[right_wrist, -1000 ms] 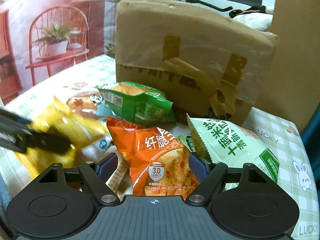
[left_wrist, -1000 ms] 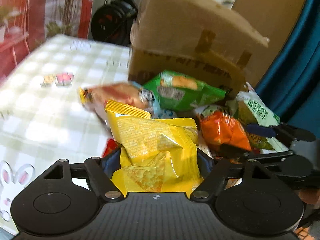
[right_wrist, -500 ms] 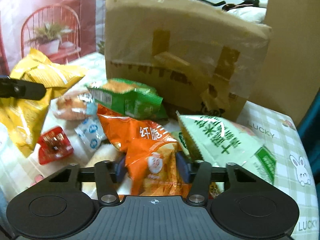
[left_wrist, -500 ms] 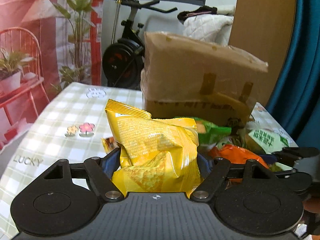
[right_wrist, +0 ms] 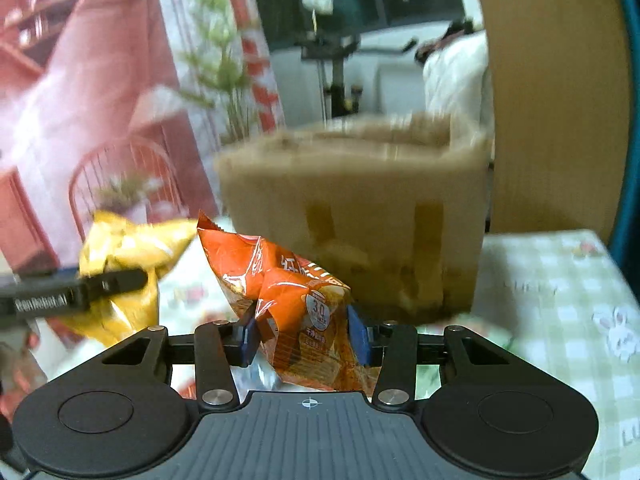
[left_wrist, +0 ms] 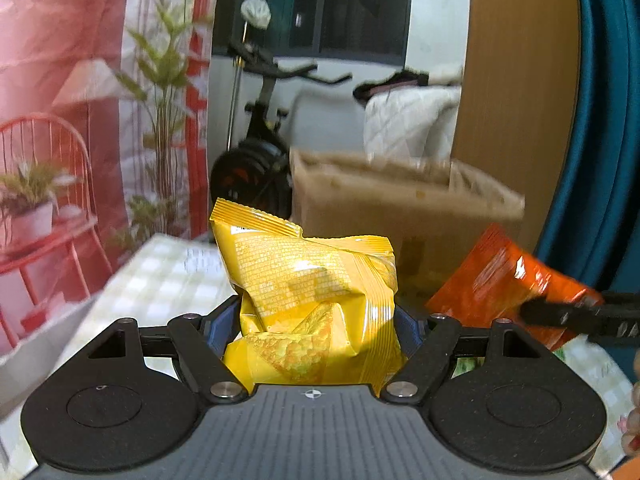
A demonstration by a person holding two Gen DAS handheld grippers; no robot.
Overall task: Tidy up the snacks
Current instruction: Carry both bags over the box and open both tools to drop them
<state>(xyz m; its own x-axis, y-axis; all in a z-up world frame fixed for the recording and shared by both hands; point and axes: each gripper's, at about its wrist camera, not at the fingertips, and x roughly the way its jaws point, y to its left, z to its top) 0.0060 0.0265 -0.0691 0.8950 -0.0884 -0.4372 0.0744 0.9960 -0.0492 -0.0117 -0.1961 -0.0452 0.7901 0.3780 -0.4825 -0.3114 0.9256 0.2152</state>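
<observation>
The left gripper (left_wrist: 318, 328) is clamped on a puffy yellow snack bag (left_wrist: 312, 300); its blue pads press the bag's two sides and the crimped top stands up toward twelve o'clock, clear of everything around it. Out at three o'clock from it the orange snack bag (left_wrist: 504, 280) hangs in the air, with the dark finger of the other tool crossing in front of it, so the two loads sit near each other but apart. The right gripper (right_wrist: 306, 338) has its jaws drawn in tight on that orange bag (right_wrist: 296, 300), which crumples between the pads and leans toward eleven o'clock. At nine o'clock from it the yellow bag (right_wrist: 124, 256) shows with the left tool's black finger across it. Past both bags, toward twelve and one o'clock, stands the open cardboard box (right_wrist: 360, 216), blurred, its near wall facing the grippers and its top rim above the level of both bags. The checked tablecloth (right_wrist: 560, 280) lies open at three o'clock of the box, bare apart from its prints. Both tools point forward and slightly downward, side by side. Behind the box an exercise bike (left_wrist: 256, 152) stands well apart, beside a wooden panel (left_wrist: 516, 100).
</observation>
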